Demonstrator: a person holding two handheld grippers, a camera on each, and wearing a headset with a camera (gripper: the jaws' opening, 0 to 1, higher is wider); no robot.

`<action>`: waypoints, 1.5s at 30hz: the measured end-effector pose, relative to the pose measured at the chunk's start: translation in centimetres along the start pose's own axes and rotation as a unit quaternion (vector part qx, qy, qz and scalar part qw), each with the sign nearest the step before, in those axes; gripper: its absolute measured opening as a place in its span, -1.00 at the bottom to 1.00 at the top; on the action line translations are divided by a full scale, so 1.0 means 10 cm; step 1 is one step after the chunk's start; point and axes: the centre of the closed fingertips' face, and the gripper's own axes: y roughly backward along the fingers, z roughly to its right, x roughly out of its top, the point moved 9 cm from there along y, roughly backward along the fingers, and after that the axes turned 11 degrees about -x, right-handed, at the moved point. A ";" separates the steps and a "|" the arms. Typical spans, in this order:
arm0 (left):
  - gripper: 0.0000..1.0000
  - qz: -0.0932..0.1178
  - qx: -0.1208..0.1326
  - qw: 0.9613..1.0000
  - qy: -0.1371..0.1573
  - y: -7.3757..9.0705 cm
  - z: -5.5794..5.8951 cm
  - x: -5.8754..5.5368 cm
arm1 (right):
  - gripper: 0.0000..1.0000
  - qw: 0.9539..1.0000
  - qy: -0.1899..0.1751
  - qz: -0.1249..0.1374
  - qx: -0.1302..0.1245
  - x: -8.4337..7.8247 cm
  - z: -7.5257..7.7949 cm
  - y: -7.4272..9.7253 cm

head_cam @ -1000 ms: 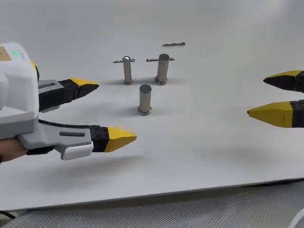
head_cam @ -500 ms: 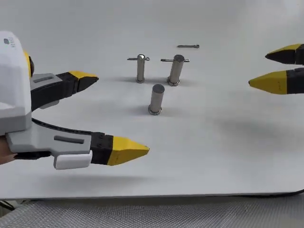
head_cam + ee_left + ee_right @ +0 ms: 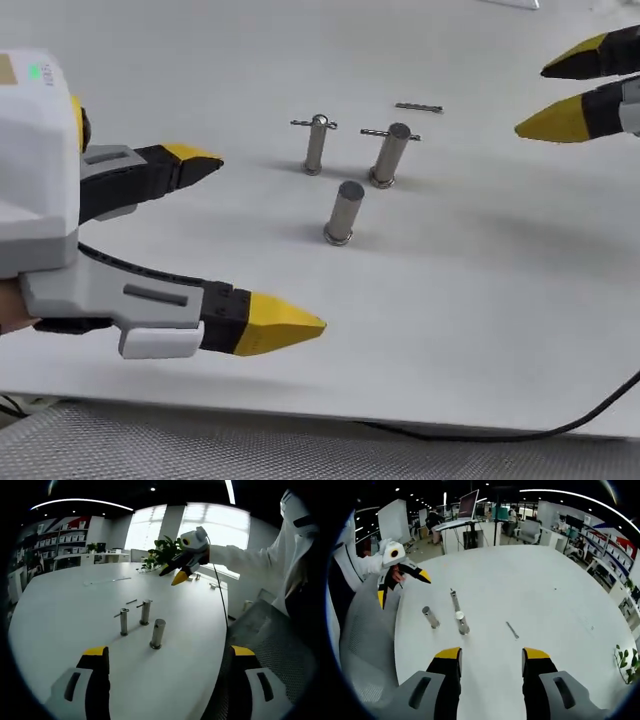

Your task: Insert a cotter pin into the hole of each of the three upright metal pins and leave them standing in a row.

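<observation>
The right gripper [image 3: 532,100] has swung up and away, toward the loose cotter pin [image 3: 418,107]; its jaws stand parted and empty. On the left gripper [image 3: 268,243] the jaws gape wide, holding nothing. Two steps look done: the rear-left pin [image 3: 317,145] and rear-right pin [image 3: 388,157] carry cotter pins crosswise. The front pin [image 3: 345,212], upright, is bare. The loose one lies flat on the surface [image 3: 480,300], long axis left-right, behind the rear-right pin.
</observation>
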 end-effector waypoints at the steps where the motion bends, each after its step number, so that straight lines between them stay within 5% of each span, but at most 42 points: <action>1: 0.95 0.000 0.001 1.000 0.000 0.01 0.00 0.00 | -0.12 1.000 0.003 0.001 0.002 0.03 0.02 -0.04; 7: 0.93 0.006 0.015 1.000 0.011 0.13 -0.03 -0.02 | -0.13 0.999 0.043 -0.020 0.026 0.21 0.15 -0.34; 17: 0.88 0.002 0.041 0.999 0.017 0.28 0.01 -0.08 | -0.16 0.988 0.116 -0.080 0.056 0.20 0.17 -0.77; 31: 0.78 0.007 0.042 0.998 0.035 0.29 0.03 -0.15 | -0.42 0.978 0.139 -0.128 0.090 0.17 0.26 -1.17; 45: 0.60 0.019 0.026 0.999 0.027 0.27 0.08 -0.08 | -0.69 0.971 0.147 -0.162 0.094 0.15 0.36 -1.33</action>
